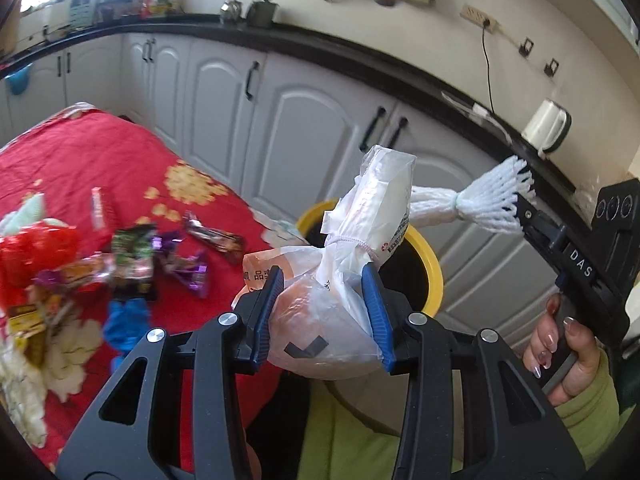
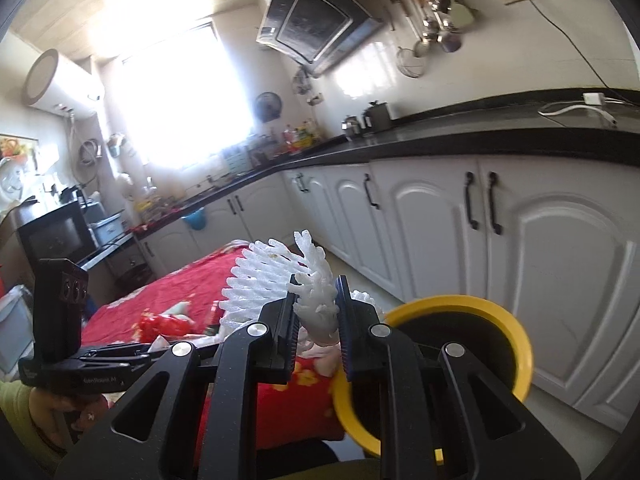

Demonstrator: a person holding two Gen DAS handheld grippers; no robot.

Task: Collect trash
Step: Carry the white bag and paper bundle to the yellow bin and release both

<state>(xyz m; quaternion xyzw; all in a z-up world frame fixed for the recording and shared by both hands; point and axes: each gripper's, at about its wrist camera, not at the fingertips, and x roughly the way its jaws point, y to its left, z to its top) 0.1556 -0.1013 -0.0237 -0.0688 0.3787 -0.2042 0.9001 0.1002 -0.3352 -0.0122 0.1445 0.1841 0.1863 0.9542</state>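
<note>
My left gripper is shut on a tied clear plastic bag with crumpled wrapping inside, held just in front of the yellow-rimmed trash bin. My right gripper is shut on a white foam fruit net; in the left wrist view the net hangs above the bin's right side. In the right wrist view the bin sits below and to the right of the fingers. Several snack wrappers lie on the red tablecloth.
White kitchen cabinets with black handles under a black counter stand behind the bin. A blue crumpled item and a red bag lie among the table's litter. A white kettle sits on the counter.
</note>
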